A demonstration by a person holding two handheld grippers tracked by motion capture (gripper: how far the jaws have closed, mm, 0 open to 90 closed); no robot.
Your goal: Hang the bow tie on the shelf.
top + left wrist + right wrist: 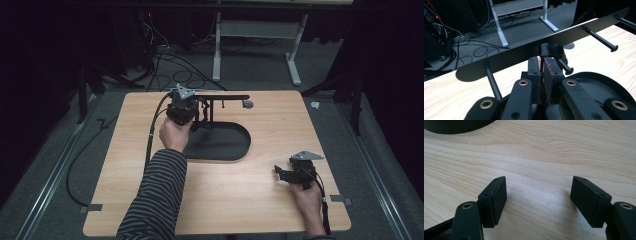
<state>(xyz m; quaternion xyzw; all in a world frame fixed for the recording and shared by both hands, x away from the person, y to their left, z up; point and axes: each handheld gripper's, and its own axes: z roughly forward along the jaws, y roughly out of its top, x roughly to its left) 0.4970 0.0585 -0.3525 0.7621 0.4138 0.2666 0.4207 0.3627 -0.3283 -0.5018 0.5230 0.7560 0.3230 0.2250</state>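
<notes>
A black stand rises at the back of the wooden table (235, 200): an oval base (220, 145) and a flat horizontal bar (222, 97) with several pegs. In the left gripper view the bar (511, 57) crosses the picture, its pegs (602, 40) pointing toward me. A small black fabric band (551, 50) hangs on the middle peg. My left gripper (541, 60) reaches up to it, the jaws almost together on the band's lower end. The left gripper (197, 114) sits at the bar's left part. My right gripper (281, 172) rests open on the table near the front right, with bare wood between its fingers (495, 200).
A small grey disc (247, 104) lies in the table by the bar's right end. Beyond the table's far edge are cables (165, 55) on the floor and a white desk frame (255, 35). The stand's base (454, 126) lies ahead of the right gripper.
</notes>
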